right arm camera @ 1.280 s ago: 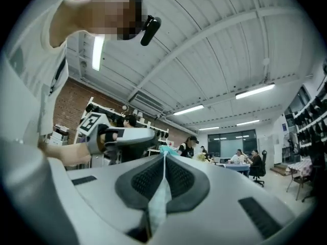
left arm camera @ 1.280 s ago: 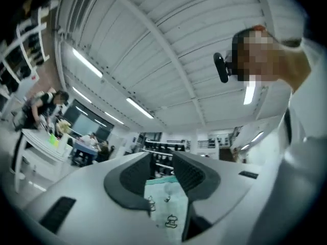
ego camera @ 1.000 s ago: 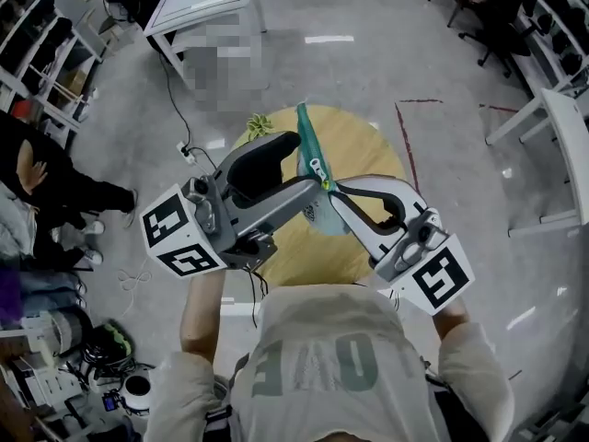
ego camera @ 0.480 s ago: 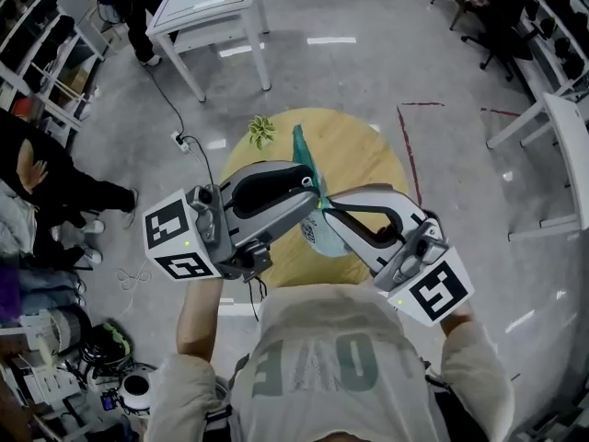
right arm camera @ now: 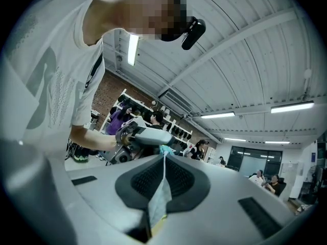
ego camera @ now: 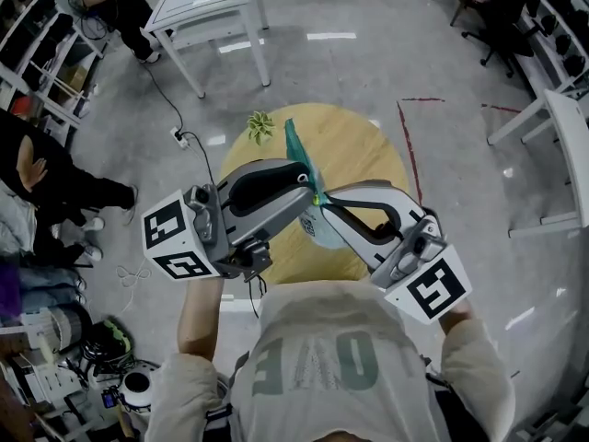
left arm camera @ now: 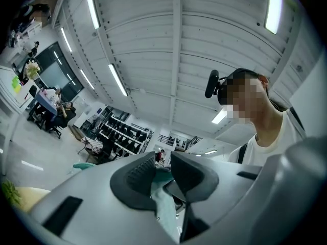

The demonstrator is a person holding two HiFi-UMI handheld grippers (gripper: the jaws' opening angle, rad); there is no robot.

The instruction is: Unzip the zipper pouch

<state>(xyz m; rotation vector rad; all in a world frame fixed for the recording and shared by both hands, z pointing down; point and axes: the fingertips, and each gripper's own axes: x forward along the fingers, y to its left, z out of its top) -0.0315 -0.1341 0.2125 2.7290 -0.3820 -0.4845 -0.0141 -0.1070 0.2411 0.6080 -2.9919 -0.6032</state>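
Note:
The teal zipper pouch (ego camera: 295,149) hangs in the air over the round wooden table (ego camera: 363,155), held up between both grippers. My right gripper (ego camera: 323,202) is shut on the pouch's edge; in the right gripper view the thin fabric (right arm camera: 160,198) is pinched between the pads. My left gripper (ego camera: 310,183) comes in from the left at the zipper line. Its jaws are closing, with pouch fabric (left arm camera: 163,200) between the pads and a narrow gap still showing at the left gripper (left arm camera: 163,160). A yellow-green zipper tab (ego camera: 317,198) shows where the two grippers meet.
A small green plant (ego camera: 260,127) sits on the table's far left rim. White tables (ego camera: 198,3) stand at the back left and at the right (ego camera: 566,127). A person (ego camera: 41,178) stands at the left, with a cable (ego camera: 179,136) on the floor.
The left gripper's jaws have narrowed around the pouch's top edge. The pouch and both grippers have shifted slightly left. The right gripper keeps its grip.

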